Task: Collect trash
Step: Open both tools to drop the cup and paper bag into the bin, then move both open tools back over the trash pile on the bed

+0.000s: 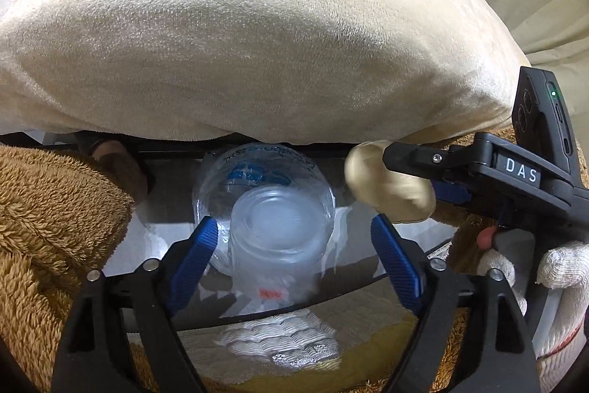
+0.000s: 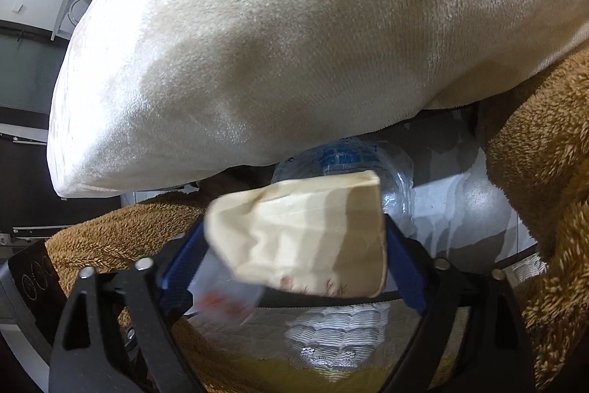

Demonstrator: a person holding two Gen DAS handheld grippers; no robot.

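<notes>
A large cream pillow (image 1: 257,35) fills the upper field of both wrist views; a brown fleece blanket (image 1: 48,209) flanks it at each side. Beneath the pillow's lower edge lies a bin lined with a white bag (image 1: 423,231), its dark rim (image 1: 368,286) curving across the lower part of the left view.

Inside the bin a clear plastic bottle (image 1: 265,209) lies base-first toward the left camera, its long axis running away from the lens toward the pillow, blue label at the far end. The left gripper (image 1: 291,238) is spread: both blue pads stand to either side of the bottle, and contact cannot be confirmed on either side, so the bottle appears released into the bin.

The right gripper (image 2: 294,249), held by a hand in a white knit glove (image 1: 552,267), enters from the right of the left view. A crumpled beige paper bag (image 2: 305,234) sits between its widely spread blue pads, above the bottle; whether the pads press on it cannot be told. Judged from this, the paper bag lies directly over the bin opening, and the right hand is the nearer one to finish its drop.
</notes>
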